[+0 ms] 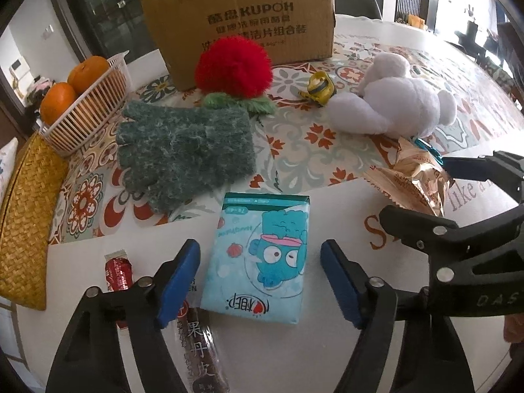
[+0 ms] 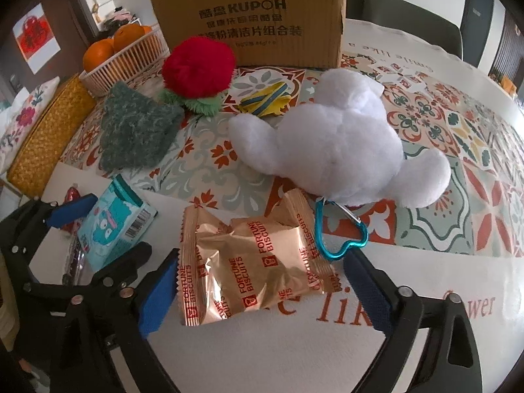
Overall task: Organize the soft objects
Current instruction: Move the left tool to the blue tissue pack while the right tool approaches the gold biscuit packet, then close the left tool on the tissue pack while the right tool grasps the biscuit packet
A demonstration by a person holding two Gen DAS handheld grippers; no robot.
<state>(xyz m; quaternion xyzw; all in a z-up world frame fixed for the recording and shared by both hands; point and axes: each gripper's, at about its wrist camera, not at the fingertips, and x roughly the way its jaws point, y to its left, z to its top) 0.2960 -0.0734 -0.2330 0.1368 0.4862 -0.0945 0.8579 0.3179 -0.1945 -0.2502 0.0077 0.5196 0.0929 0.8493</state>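
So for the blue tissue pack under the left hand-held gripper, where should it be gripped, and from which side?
Grip the tissue pack across its two long side edges, coming down from above. It lies flat on the table, narrow side to side, and already sits between the open fingers of the left hand-held gripper, which do not yet touch it.

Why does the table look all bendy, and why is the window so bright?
Left wrist view: the fisheye lens curves the table edge, and window light at top right washes out. Right wrist view: same bulge, dark corners, and glare shines off the gold biscuit packets.
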